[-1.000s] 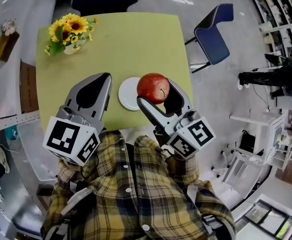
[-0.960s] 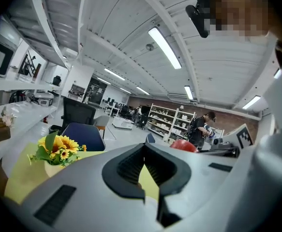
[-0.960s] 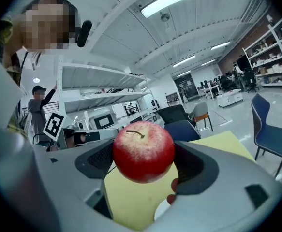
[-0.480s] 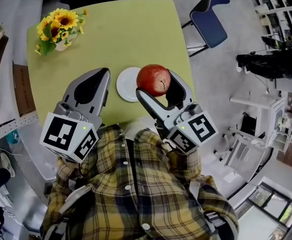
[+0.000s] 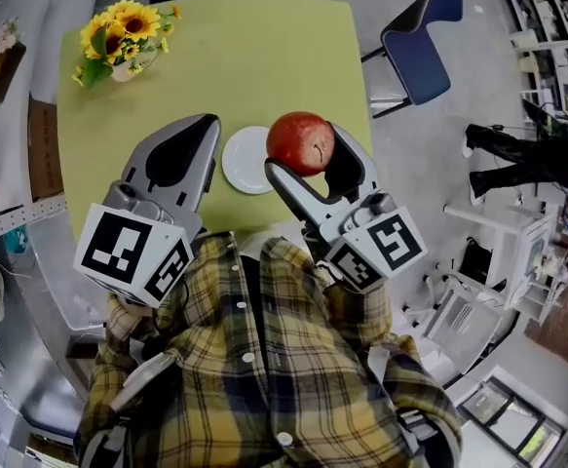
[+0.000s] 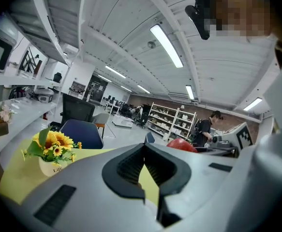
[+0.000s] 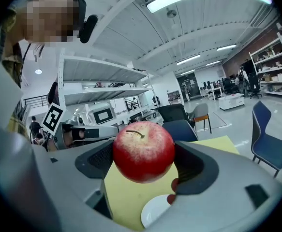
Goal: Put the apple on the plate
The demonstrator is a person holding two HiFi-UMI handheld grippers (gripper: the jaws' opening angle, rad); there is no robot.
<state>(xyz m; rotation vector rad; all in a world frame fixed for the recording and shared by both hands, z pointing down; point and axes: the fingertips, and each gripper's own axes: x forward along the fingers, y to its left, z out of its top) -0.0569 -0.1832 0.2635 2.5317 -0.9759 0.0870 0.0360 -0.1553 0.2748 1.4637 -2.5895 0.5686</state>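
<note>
Apple (image 5: 300,142) is what we find clamped between the two jaws of the right gripper (image 5: 308,156), held up in the air above the near part of the yellow-green table (image 5: 264,57), stem upward. In the right gripper view we see the red fruit (image 7: 143,151) pressed by a dark pad on each side, with the white plate (image 7: 155,211) showing below it on the tabletop. From the head view we place the plate (image 5: 246,160) close to the table's near edge, roughly midway along it, bare, with the apple just to its right and not resting on it. The left gripper (image 5: 206,150) hovers over the near left part of the table, beside the plate; in its own view we see its jaws brought together at the tips (image 6: 144,149) with nothing held. We also note a pot of sunflowers (image 5: 123,37) at the far left corner and a blue chair (image 5: 420,42) off the table's right edge.
</note>
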